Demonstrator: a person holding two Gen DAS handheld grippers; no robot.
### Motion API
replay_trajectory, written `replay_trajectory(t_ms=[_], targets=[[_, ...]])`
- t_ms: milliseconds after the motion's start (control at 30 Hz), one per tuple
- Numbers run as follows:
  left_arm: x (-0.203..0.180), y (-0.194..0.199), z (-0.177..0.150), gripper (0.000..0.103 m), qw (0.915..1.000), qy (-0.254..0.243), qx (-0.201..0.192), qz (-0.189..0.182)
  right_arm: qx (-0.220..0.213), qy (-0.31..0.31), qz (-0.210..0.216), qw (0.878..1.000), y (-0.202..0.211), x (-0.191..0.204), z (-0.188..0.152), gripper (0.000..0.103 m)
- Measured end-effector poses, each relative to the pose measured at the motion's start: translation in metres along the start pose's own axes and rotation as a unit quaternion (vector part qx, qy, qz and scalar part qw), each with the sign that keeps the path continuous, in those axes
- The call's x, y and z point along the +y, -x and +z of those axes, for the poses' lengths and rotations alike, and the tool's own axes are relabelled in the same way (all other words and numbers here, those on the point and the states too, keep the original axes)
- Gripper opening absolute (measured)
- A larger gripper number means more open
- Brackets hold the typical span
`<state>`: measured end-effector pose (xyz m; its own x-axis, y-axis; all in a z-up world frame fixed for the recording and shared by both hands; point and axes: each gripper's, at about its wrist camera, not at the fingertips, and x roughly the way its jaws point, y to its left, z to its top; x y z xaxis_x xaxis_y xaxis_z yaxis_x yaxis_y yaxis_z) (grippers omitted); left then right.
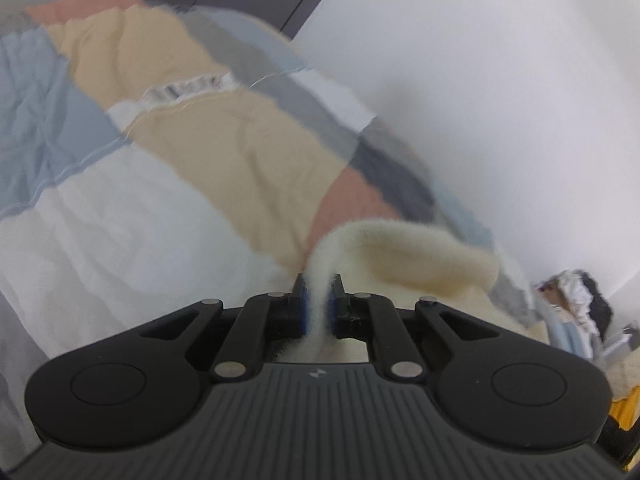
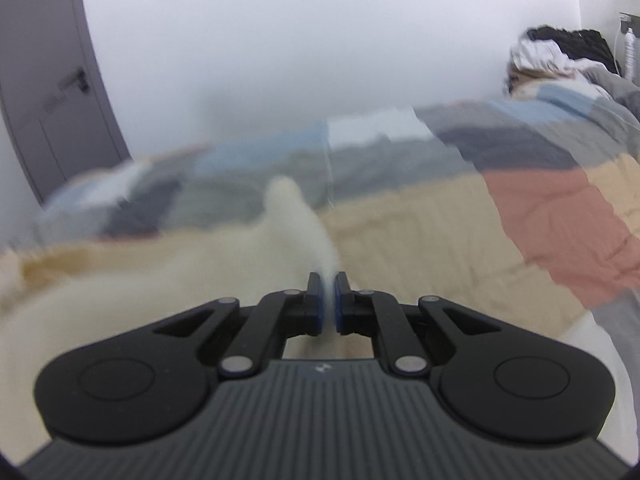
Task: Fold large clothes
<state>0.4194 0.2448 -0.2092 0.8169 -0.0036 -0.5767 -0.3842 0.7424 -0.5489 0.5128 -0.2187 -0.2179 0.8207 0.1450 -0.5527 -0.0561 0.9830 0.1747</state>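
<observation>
Your left gripper [image 1: 319, 286] is clamped on a thin fold of the cream fleece garment [image 1: 420, 254], the fabric pinched flat between its blue pads [image 1: 306, 304]. Your right gripper [image 2: 328, 284] has its jaws pressed together on another edge of the same garment [image 2: 296, 220], with only a sliver of pale fabric showing between the pads [image 2: 319, 304].

The only marking you can find is a small pale emblem on the ribbed grey body of each gripper, just behind the jaws; it is too small to read as a word. Nothing else carries legible writing.

The garment is fuzzy, cream to pale yellow, soft and thick. In the left wrist view it rises from the pads and bulges off to the right as a rounded roll. In the right wrist view it spreads low to the left and runs up in a narrow ridge ahead of the jaws. It lies on a patchwork bedspread [image 1: 224, 148] of blue, tan, grey, white and rust blocks.

You have one garment in two grippers. Beyond the bed stand one white wall [image 2: 320, 48], one grey door [image 2: 44, 92], and a heap of dark and white clothes [image 2: 560, 52] at the far end.
</observation>
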Motion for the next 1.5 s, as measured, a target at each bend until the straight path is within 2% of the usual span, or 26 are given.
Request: replay_trajectory(t_ms=[100,233,300,433,533,600,767,800,867,900,1133,1333,1500], targets=[[0.004,-0.008,-0.002,0.011,0.9999,0.003,0.006,0.012,0.022,0.007,-0.025,0.999,-0.018,-0.004,-0.010,0.009],[0.002,-0.012,-0.004,0.011,0.9995,-0.010,0.015,0.026,0.037,0.010,-0.024,0.999,-0.022,-0.005,-0.014,0.012],[0.000,-0.013,-0.003,0.012,0.9994,-0.021,0.024,0.015,0.043,0.013,-0.020,0.999,-0.023,-0.004,-0.015,0.013],[-0.005,-0.002,-0.002,0.015,0.9992,-0.034,0.018,0.010,0.041,0.010,-0.021,0.999,-0.019,-0.002,-0.012,0.013],[-0.016,0.015,-0.008,0.028,0.9975,-0.069,0.009,0.012,0.034,0.014,-0.019,0.999,-0.009,0.001,-0.011,0.013],[-0.026,0.032,-0.012,0.044,0.9952,-0.098,-0.005,0.008,0.034,0.017,-0.012,0.999,0.000,0.001,-0.011,0.014],[-0.044,0.081,-0.030,0.049,0.9889,-0.145,-0.030,-0.008,0.029,0.006,0.009,1.000,0.032,-0.003,-0.012,0.019],[-0.047,0.090,-0.034,0.049,0.9879,-0.151,-0.033,-0.011,0.028,0.002,0.012,1.000,0.039,-0.003,-0.011,0.022],[-0.052,0.105,-0.043,0.050,0.9855,-0.165,-0.035,-0.020,0.021,-0.005,0.025,0.999,0.054,-0.002,-0.012,0.050],[-0.056,0.113,-0.049,0.050,0.9847,-0.169,-0.035,-0.023,0.015,-0.006,0.034,0.999,0.062,-0.001,-0.013,0.054],[-0.072,0.152,-0.090,0.050,0.9797,-0.193,-0.023,-0.048,0.000,-0.002,0.091,0.996,0.113,0.014,-0.025,0.053],[-0.067,0.169,-0.120,0.050,0.9844,-0.163,0.010,-0.065,0.032,-0.016,0.119,0.992,0.146,0.023,-0.061,0.053],[-0.062,0.167,-0.131,0.051,0.9880,-0.133,0.046,-0.064,0.061,-0.057,0.153,0.985,0.165,0.024,-0.073,0.053]])
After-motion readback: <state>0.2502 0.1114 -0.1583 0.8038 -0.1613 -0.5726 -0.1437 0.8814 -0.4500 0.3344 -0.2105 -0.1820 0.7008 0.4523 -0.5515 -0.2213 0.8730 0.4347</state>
